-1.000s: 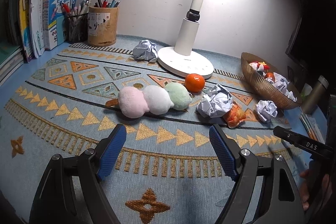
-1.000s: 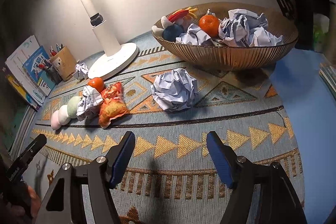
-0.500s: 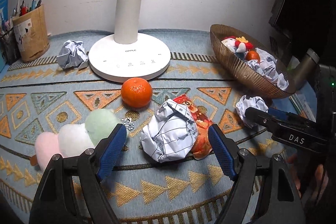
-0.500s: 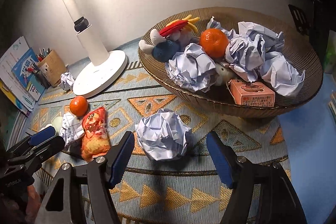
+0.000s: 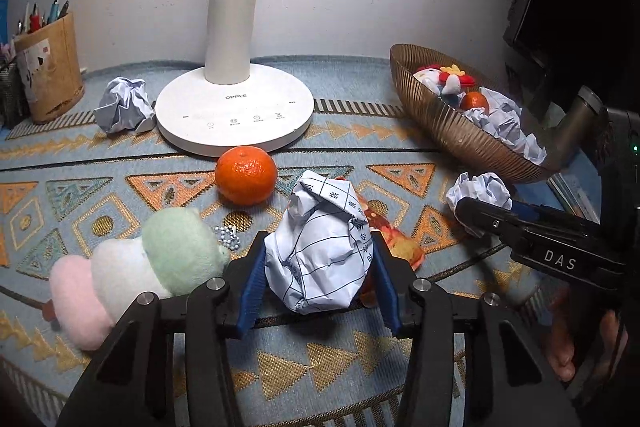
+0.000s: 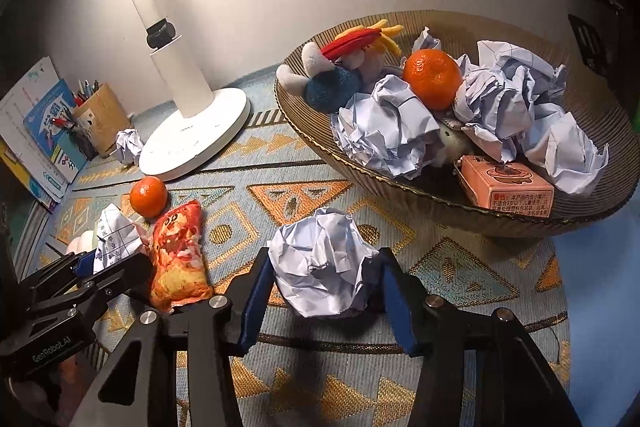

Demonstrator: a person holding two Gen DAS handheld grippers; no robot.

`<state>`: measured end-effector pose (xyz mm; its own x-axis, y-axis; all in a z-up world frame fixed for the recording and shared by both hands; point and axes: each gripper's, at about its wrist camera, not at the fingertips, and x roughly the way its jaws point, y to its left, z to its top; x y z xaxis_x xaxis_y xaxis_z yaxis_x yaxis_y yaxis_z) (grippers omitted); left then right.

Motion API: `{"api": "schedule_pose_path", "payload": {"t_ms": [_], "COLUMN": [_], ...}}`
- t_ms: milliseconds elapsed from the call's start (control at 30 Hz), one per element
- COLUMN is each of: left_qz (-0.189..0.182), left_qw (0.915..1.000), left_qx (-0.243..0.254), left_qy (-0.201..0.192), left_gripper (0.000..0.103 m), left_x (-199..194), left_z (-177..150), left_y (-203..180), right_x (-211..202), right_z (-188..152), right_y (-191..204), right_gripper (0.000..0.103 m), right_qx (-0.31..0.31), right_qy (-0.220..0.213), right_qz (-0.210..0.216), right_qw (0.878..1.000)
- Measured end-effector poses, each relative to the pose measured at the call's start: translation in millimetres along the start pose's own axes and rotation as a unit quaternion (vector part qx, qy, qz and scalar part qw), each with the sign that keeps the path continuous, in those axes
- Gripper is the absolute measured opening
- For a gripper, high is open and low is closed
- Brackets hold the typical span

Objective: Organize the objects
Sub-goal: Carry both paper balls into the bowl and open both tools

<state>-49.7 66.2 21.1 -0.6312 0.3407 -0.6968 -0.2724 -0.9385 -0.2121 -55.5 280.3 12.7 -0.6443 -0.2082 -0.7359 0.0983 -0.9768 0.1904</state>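
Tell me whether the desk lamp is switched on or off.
On. The desk lamp throws a bright glare on the wall beside its neck in the right wrist view, and lights the rug beneath. Its head is out of frame.

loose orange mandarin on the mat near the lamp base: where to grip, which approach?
Grip the round orange mandarin across its widest middle, coming from above and the near side. It sits free on the patterned mat, but the white lamp base crowds its far side and the crumpled lined paper ball lies to its right.
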Motion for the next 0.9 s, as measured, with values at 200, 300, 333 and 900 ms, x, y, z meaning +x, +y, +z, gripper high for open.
{"api": "schedule_pose_path", "payload": {"t_ms": [200,300,333,900], "left_qz": [-0.005,-0.008,-0.005,0.027], "left_qw": [0.9999,0.9999,0.9999,0.9992], "left_qx": [0.004,0.001,0.003,-0.022], "left_qy": [-0.011,-0.011,-0.013,-0.018], "left_gripper": [0.045,0.045,0.045,0.045], "left_x": [-39,-58,-63,-62], "left_z": [-16,-34,-41,-71], "left_y": [-12,-20,-23,-23], "right_x": [-31,-54,-59,-58], "right_z": [-14,-32,-38,-75], "right_y": [4,11,12,5], "right_gripper": [0.050,0.050,0.050,0.075], "right_qx": [-0.001,-0.016,-0.021,-0.027], "right_qy": [-0.010,0.001,0.005,0.025], "right_qz": [0.030,0.039,0.039,0.030], "right_qw": [1.000,0.999,0.999,0.999]}}
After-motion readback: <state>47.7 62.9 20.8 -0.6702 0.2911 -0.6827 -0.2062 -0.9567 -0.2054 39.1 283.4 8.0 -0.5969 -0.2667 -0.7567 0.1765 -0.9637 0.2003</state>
